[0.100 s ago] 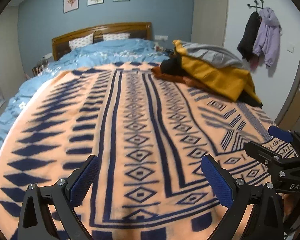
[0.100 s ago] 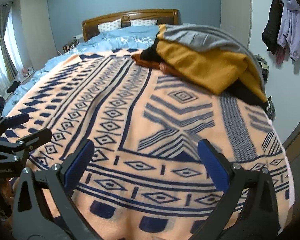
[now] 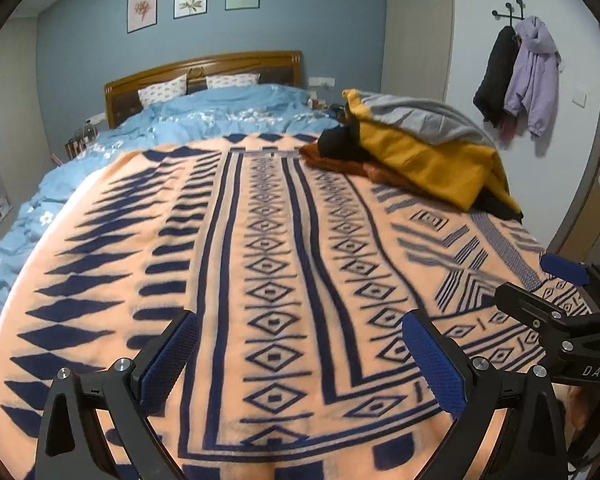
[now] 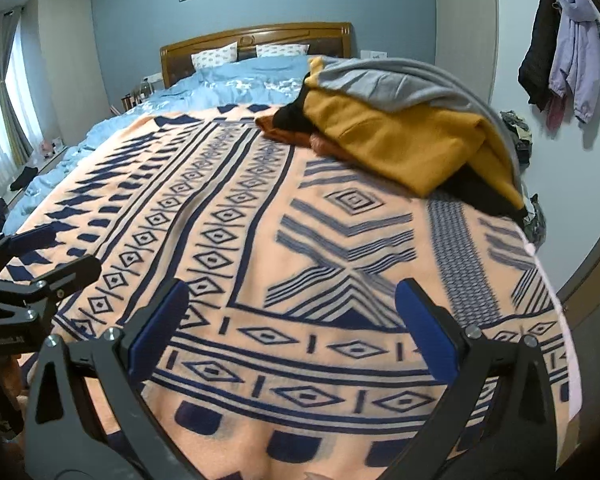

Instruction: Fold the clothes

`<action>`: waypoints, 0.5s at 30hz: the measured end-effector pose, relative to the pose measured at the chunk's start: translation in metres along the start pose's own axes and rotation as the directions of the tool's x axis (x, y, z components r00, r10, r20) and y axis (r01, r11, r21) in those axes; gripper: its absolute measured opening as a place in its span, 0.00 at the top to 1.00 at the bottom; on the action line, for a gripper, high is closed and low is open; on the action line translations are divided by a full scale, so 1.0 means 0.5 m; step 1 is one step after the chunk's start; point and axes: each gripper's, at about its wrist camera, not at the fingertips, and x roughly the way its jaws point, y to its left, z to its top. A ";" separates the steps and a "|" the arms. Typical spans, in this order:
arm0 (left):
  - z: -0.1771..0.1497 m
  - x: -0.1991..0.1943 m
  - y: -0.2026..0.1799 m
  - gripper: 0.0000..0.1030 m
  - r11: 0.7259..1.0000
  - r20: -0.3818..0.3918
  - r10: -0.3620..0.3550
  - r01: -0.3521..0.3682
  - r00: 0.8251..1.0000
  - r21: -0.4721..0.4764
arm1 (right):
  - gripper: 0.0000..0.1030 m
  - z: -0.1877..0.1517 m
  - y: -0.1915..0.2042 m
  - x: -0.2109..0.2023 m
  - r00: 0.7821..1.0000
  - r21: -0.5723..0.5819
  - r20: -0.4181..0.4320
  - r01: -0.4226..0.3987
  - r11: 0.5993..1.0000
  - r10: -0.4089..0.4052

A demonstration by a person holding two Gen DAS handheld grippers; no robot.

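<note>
While the left gripper (image 3: 298, 354) and right gripper (image 4: 286, 328) hang wide apart and empty at the bottom of each frame, the clothes pile (image 4: 400, 132) lies loosely heaped in the upper right on the patterned blanket (image 3: 260, 260), no neatly folded stack visible.

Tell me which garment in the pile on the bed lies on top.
The grey sweatshirt. It drapes over the mustard-yellow garment, which covers the black garment and the rust-orange garment underneath.
</note>
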 end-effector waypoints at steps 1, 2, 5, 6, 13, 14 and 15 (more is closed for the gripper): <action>0.003 -0.001 0.000 0.00 1.000 -0.002 -0.001 0.001 1.000 0.002 | 0.00 0.004 -0.004 -0.004 1.000 0.005 0.009 -0.005 1.000 0.005; 0.007 -0.010 -0.004 0.00 1.000 0.012 -0.001 0.001 1.000 0.011 | 0.00 0.008 -0.008 -0.007 1.000 0.010 0.017 -0.010 1.000 0.009; 0.034 -0.031 -0.039 0.00 0.999 0.049 0.026 -0.029 0.998 0.046 | 0.00 0.019 -0.020 -0.018 0.999 0.024 0.044 -0.024 0.999 0.023; 0.040 -0.037 -0.047 0.00 0.998 0.056 0.031 -0.034 0.998 0.052 | 0.00 0.023 -0.024 -0.022 0.998 0.028 0.052 -0.029 0.999 0.028; 0.058 -0.054 -0.069 0.00 0.997 0.109 0.008 -0.016 0.994 0.072 | 0.00 0.041 -0.030 -0.063 0.993 0.007 0.114 -0.009 1.000 0.008; 0.060 -0.057 -0.072 0.00 0.997 0.114 0.006 -0.015 0.993 0.075 | 0.00 0.043 -0.032 -0.064 0.993 0.007 0.116 -0.007 1.000 0.006; 0.063 -0.059 -0.075 0.00 0.997 0.119 0.006 -0.015 0.993 0.077 | 0.00 0.046 -0.034 -0.063 0.993 0.006 0.115 -0.008 1.000 0.007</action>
